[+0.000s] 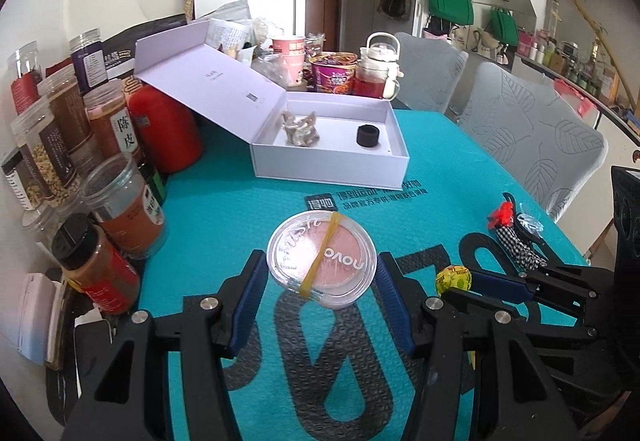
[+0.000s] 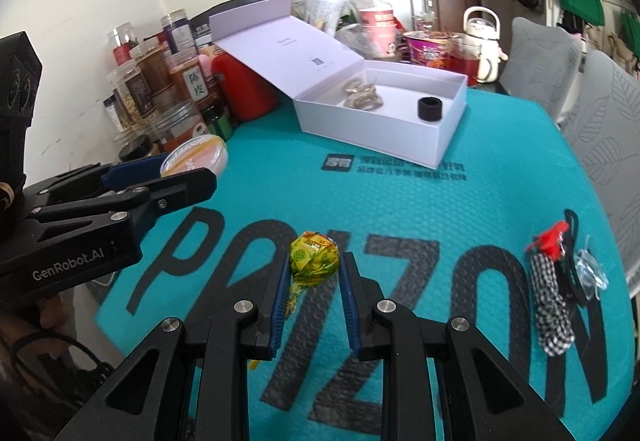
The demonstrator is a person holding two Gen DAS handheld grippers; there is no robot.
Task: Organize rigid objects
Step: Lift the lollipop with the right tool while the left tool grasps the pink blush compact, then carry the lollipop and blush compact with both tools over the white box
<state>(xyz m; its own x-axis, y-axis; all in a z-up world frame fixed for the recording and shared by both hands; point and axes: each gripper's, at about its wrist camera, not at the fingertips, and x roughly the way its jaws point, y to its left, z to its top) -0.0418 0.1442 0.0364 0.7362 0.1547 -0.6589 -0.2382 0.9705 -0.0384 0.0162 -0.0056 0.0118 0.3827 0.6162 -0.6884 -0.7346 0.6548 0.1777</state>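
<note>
the left gripper [image 1: 322, 273] grasps a round clear blush compact [image 1: 322, 259], its blue pads pressed against the compact's two sides; a yellow rubber band [image 1: 320, 255] runs across the lid. the compact is carried clear above the teal mat [image 1: 224, 209] that covers the tabletop. just to the right of this gripper, the right gripper [image 2: 314, 269] is clenched on a lollipop [image 2: 314, 255] in a yellow-green wrapper, the candy head poking out past the fingertips and the stick trailing back between the jaws.

further to the right of the right gripper, lying on the mat, are a black-and-white checked hair tie [image 2: 550, 305] with a red clip [image 2: 550, 237] at its far end, and a small clear plastic piece [image 2: 590, 271] just beside it.

ahead of both grippers stands an open white box [image 1: 332, 165] with its lid tipped back to the left. inside it are a pale ruffled hair tie [image 1: 300, 129] toward the left and a black ring-shaped cap [image 1: 367, 136] toward the right, well apart from each other.

to the left of the left gripper, spice jars [image 1: 104, 241] crowd the mat's edge, with a red canister [image 1: 170, 129] behind them. beyond the box are instant noodle cups [image 1: 334, 73] and a glass teapot [image 1: 378, 69].
</note>
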